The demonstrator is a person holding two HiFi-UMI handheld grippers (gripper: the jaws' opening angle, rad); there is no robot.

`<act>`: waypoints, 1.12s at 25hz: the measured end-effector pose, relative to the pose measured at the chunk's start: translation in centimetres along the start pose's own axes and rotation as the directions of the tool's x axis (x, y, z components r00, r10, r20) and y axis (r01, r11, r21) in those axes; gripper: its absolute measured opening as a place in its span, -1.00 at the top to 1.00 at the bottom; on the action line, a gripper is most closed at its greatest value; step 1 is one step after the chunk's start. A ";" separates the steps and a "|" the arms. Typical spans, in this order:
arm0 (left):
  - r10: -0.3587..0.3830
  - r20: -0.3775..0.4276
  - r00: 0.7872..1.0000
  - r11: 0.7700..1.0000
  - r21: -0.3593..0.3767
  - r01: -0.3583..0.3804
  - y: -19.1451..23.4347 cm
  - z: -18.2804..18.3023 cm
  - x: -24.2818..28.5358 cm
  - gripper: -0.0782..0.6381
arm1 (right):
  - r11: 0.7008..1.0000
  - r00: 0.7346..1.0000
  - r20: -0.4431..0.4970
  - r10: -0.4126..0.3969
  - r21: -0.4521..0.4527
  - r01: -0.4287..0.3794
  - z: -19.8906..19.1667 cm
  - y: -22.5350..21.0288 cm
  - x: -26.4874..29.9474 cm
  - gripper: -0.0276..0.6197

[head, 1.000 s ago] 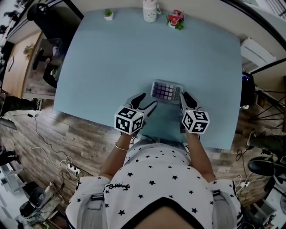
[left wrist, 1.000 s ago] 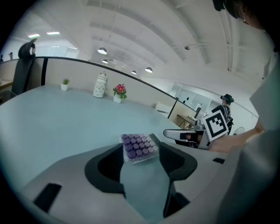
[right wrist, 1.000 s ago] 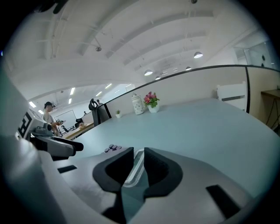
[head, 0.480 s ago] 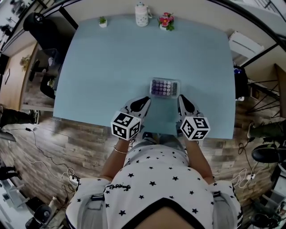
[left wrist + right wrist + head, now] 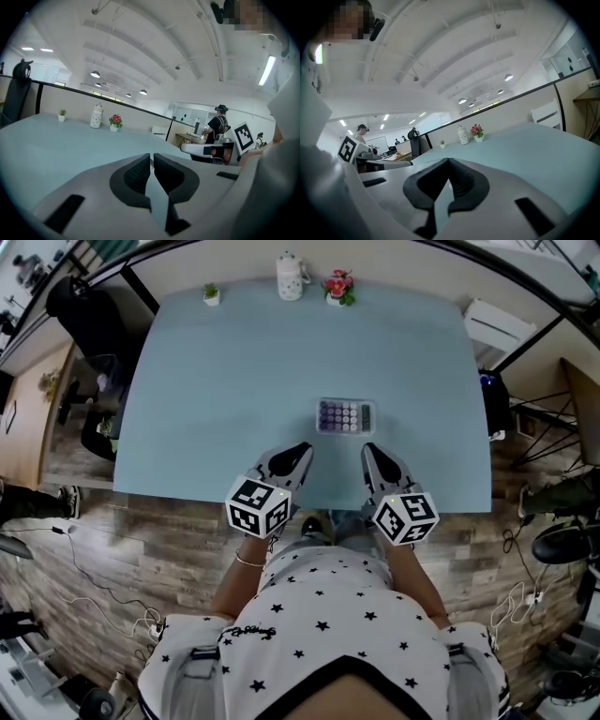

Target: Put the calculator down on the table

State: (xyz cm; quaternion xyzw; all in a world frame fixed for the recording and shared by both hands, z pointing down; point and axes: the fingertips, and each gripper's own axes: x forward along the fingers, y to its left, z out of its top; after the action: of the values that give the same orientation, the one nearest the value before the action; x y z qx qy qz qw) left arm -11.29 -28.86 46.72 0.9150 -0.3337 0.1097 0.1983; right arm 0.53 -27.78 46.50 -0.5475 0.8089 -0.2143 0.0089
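**On the table's near half: calculator (image 5: 345, 416) lying flat, both grippers closed and empty**

Rests keys up on the pale blue table (image 5: 206, 390), a little right of the middle and closer to the near edge than to the far one. Rows of purple-grey keys, with the darker display strip toward the right edge. Print on keys and casing too small to read.

Black-and-white square markers on the left cube (image 5: 257, 506) and the right cube (image 5: 405, 518): coded patterns, not words.

Along the far edge, left of its middle, a row of three: small green potted plant (image 5: 212, 294), white lidded jar (image 5: 290, 277) with a faint pattern that cannot be made out, and a pot of red and pink flowers (image 5: 337, 287).

Hard to see: the stretch of near edge under the hands and grippers. Calculator not to be made out in either gripper view, where grey jaw bodies fill the lower half. White star-printed shirt (image 5: 319, 615) across the bottom of the head view, cut off by the frame. Thin bracelet (image 5: 248, 560) on the left wrist.

Left gripper (image 5: 298, 454): pads drawn in to a thin slit, nothing between them. Right gripper (image 5: 370, 452): pads meeting, nothing held. Both tips over the near edge, short of the calculator and clear of it, one to each side.
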 end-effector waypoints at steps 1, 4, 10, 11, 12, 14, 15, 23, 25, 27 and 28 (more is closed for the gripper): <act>-0.005 0.004 1.000 1.000 0.003 0.005 -0.1 0.1 -0.2 0.65 | 1.000 1.000 0.003 -0.002 0.000 0.002 0.0 0.2 -0.2 0.92; -0.017 0.013 1.000 1.000 0.008 0.016 -0.4 0.2 -0.8 0.65 | 1.000 1.000 0.014 -0.012 0.002 0.012 0.2 0.7 -0.9 0.92; -0.027 0.018 0.999 1.000 0.005 0.027 -0.7 -0.2 -1.4 0.65 | 1.000 0.999 0.030 -0.026 0.006 0.026 0.3 1.3 -1.8 0.92; -0.027 0.020 0.999 1.000 0.004 0.027 -0.7 -0.2 -1.5 0.65 | 1.000 0.999 0.031 -0.026 0.007 0.026 0.3 1.3 -1.8 0.92; -0.026 0.022 0.999 1.000 0.003 0.026 -0.7 -0.3 -1.6 0.65 | 1.000 0.999 0.032 -0.025 0.006 0.024 0.4 1.5 -1.7 0.92; -0.026 0.025 0.999 1.000 0.001 0.026 -0.6 -0.3 -1.9 0.65 | 1.000 0.999 0.032 -0.020 0.004 0.020 0.4 1.7 -1.7 0.92; -0.025 0.027 0.999 1.000 -0.001 0.025 -0.5 -0.2 -2.0 0.65 | 1.000 0.999 0.030 -0.018 0.003 0.018 0.3 1.9 -1.6 0.92; -0.007 0.042 0.999 1.000 -0.016 0.008 0.2 -0.1 -2.9 0.65 | 1.000 1.000 0.017 -0.011 0.009 0.011 0.0 2.5 -1.2 0.92; -0.010 0.042 0.999 1.000 -0.017 0.011 0.2 -0.1 -2.9 0.65 | 1.000 1.000 0.016 -0.012 0.013 0.012 0.0 2.5 -1.2 0.92; -0.012 0.039 0.999 1.000 -0.018 0.013 0.1 -0.2 -2.8 0.65 | 1.000 1.000 0.016 -0.014 0.014 0.014 0.0 2.5 -1.3 0.92; -0.013 0.038 0.999 1.000 -0.018 0.014 0.1 -0.3 -2.7 0.65 | 1.000 1.000 0.016 -0.015 0.015 0.015 0.0 2.4 -1.2 0.92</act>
State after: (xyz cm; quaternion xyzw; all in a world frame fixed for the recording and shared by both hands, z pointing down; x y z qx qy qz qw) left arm -13.46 -27.29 46.11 0.9174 -0.3321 0.0880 0.2010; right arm -1.10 -25.93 45.37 -0.5552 0.8030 -0.2160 0.0177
